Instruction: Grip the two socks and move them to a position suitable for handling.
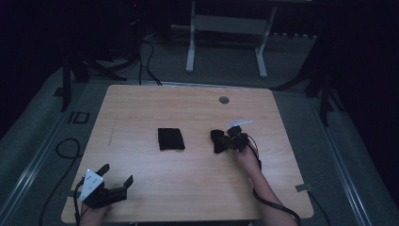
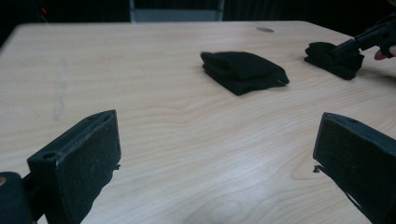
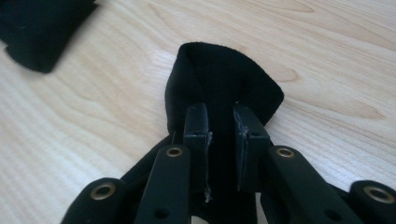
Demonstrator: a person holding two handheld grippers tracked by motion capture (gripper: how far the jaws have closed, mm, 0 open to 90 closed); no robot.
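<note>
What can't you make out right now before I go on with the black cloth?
- Gripped black cloth: right gripper covers its near part in the right gripper view.
- Folded black cloth: cut by that view's top-left edge.
- Small round thing on the table: too small, high view.

black cloth [image 3: 219, 74], black tongs [image 3: 219, 135], pale wood-grain table [image 1: 141, 108]

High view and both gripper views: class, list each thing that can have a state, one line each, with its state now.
Left gripper: jaws wide open, holding nothing, near the table's front edge.
Right gripper: jaws closed on the small black cloth.
Small black cloth: bunched, pinched between the jaws, lying on the table.
Folded black cloth: folded flat, untouched, mid-table.
</note>
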